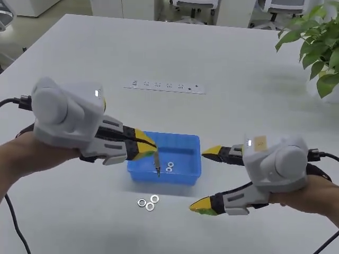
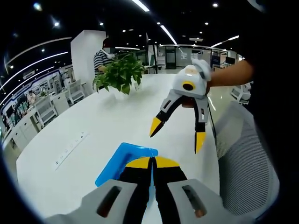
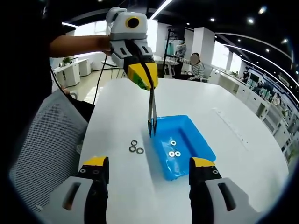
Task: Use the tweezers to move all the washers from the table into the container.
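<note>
My left gripper is shut on metal tweezers. They point down, with their tips over the left part of the blue container. Three washers lie inside the container. Three more washers lie on the white table just in front of it. In the right gripper view the tweezers hang from the left gripper, their tips at the container's edge beside the table washers. My right gripper stands open and holds nothing, right of the container.
A white power strip lies on the table beyond the container. A potted plant stands at the far right edge. Office chairs stand past the table's far side. People sit in the background of the gripper views.
</note>
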A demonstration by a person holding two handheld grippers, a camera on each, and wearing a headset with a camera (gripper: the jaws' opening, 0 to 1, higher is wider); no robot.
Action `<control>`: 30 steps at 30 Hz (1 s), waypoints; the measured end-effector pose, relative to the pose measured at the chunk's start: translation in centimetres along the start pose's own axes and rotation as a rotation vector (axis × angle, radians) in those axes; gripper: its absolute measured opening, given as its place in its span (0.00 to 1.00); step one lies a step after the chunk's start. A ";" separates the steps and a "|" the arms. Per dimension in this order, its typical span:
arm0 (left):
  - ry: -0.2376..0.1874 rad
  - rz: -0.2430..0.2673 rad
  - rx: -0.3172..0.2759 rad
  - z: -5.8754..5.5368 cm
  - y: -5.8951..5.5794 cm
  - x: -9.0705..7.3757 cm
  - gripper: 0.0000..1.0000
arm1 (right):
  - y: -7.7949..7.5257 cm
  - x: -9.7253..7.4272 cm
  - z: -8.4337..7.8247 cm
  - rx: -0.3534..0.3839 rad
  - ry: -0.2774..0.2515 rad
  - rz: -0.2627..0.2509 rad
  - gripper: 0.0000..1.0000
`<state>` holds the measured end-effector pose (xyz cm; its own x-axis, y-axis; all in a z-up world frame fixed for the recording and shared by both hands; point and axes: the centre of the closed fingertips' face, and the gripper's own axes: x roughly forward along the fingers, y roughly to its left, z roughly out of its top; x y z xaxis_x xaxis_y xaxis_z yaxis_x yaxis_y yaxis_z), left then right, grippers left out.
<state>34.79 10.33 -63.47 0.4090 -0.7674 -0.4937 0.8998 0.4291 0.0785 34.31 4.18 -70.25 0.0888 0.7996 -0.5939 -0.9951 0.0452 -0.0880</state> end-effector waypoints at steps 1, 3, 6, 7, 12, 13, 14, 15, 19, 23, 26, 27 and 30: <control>0.003 -0.002 -0.001 -0.2 -0.2 0.0 0.04 | 0.1 0.0 0.0 -0.001 0.002 0.001 0.71; 0.003 -0.006 -0.005 -0.4 -0.5 0.1 0.04 | 0.2 0.1 -0.1 0.000 0.003 0.005 0.71; 0.008 -0.015 -0.012 -0.7 -0.9 0.3 0.04 | 0.4 0.2 -0.3 0.000 0.007 0.010 0.70; 0.012 -0.017 -0.012 -0.9 -1.1 0.3 0.04 | 0.4 0.2 -0.3 -0.001 0.006 0.011 0.70; 0.027 -0.026 -0.013 -1.5 -1.6 0.5 0.04 | 0.6 0.3 -0.4 0.000 0.008 0.013 0.70; 0.029 -0.028 -0.014 -1.6 -1.7 0.6 0.04 | 0.6 0.3 -0.4 0.000 0.008 0.013 0.70; 0.031 -0.031 -0.014 -1.8 -1.9 0.6 0.04 | 0.7 0.3 -0.5 0.000 0.009 0.013 0.70; 0.033 -0.032 -0.015 -1.9 -2.0 0.7 0.04 | 0.7 0.3 -0.5 -0.001 0.010 0.013 0.70; 0.047 -0.040 -0.015 -2.4 -2.4 0.8 0.04 | 1.0 0.4 -0.7 0.001 0.012 0.017 0.70; 0.059 -0.049 -0.018 -3.0 -2.9 0.8 0.04 | 1.2 0.5 -0.8 0.004 0.016 0.023 0.70; 0.070 -0.055 -0.018 -3.3 -3.2 0.9 0.04 | 1.3 0.5 -0.9 0.003 0.020 0.024 0.70; 0.076 -0.056 -0.017 -3.5 -3.3 1.0 0.04 | 1.3 0.6 -0.9 0.003 0.019 0.025 0.69; 0.084 -0.060 -0.018 -3.7 -3.5 1.1 0.04 | 1.4 0.5 -0.9 0.002 0.019 0.027 0.69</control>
<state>31.53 9.82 -67.51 0.3399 -0.7494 -0.5682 0.9191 0.3928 0.0318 33.05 4.12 -71.44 0.0632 0.7888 -0.6114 -0.9972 0.0256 -0.0701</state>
